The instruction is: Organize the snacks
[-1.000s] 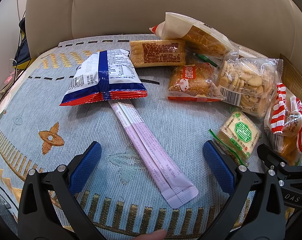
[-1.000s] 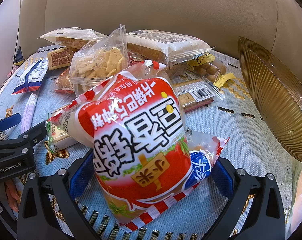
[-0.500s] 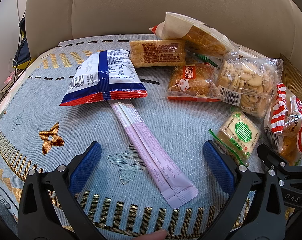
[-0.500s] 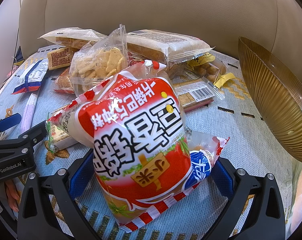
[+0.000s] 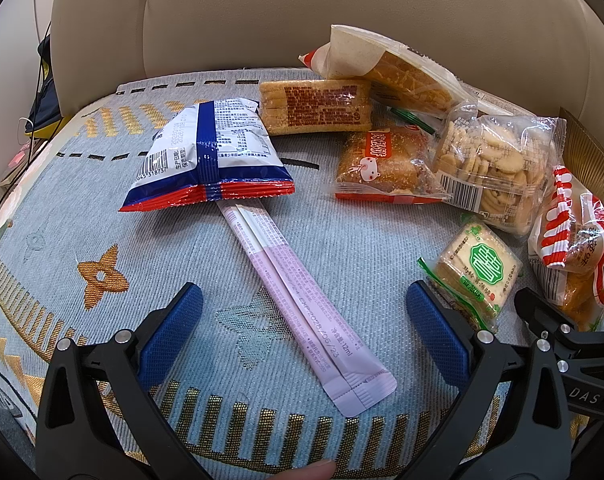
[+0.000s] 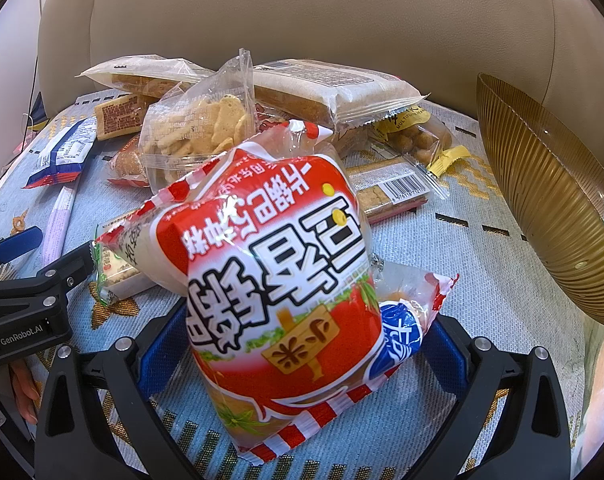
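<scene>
A big red-and-white snack bag point(image 6: 277, 264) stands between the wide-apart blue pads of my right gripper point(image 6: 302, 320), which is open; the pads flank the bag's lower half. That bag point(image 5: 574, 240) also shows at the right edge of the left wrist view. My left gripper point(image 5: 302, 296) is open low over the cloth, and a long pale purple stick pack point(image 5: 269, 256) lies between its fingers. A blue, white and red bag point(image 5: 209, 152) rests on the stick's far end. A small green-labelled cracker pack point(image 5: 478, 272) lies beside the left gripper's right finger.
A ribbed golden glass bowl point(image 6: 550, 200) stands at the right. Behind lie a clear cookie bag point(image 5: 490, 164), a bread pack point(image 5: 382, 160), a wafer pack point(image 5: 314, 108) and several other packs. All sit on a grey patterned cloth point(image 5: 61, 220) against beige cushions point(image 5: 261, 12).
</scene>
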### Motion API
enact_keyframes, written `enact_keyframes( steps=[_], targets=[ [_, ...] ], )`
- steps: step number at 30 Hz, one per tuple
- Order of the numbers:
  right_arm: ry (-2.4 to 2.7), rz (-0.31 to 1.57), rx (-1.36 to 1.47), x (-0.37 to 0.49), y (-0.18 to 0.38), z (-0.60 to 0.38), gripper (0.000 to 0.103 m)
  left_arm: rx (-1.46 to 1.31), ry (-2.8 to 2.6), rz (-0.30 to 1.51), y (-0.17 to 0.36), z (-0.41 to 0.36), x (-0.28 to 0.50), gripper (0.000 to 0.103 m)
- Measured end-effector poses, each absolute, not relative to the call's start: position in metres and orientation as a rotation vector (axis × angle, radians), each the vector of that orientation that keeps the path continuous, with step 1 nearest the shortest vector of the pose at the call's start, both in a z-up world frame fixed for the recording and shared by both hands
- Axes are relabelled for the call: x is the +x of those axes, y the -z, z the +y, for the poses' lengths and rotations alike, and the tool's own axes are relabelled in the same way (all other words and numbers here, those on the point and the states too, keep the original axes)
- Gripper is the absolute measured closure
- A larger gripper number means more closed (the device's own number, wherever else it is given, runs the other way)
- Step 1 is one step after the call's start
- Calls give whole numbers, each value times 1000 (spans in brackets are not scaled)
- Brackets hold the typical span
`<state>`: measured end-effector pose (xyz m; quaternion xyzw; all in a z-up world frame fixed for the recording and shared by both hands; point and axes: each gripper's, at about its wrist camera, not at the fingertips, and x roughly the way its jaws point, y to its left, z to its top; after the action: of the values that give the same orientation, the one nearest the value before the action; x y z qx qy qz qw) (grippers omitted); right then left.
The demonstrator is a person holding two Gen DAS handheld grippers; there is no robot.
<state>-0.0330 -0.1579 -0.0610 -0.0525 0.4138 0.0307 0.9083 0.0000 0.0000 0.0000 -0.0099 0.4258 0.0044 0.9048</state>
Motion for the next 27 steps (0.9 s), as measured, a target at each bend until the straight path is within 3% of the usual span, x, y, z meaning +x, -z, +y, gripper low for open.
enact_keyframes(
  steps=[27],
  targets=[
    [-64, 854, -106, -31, 62, -155, 5, -18, -11, 879, 2, -1, 2, 3]
  ],
)
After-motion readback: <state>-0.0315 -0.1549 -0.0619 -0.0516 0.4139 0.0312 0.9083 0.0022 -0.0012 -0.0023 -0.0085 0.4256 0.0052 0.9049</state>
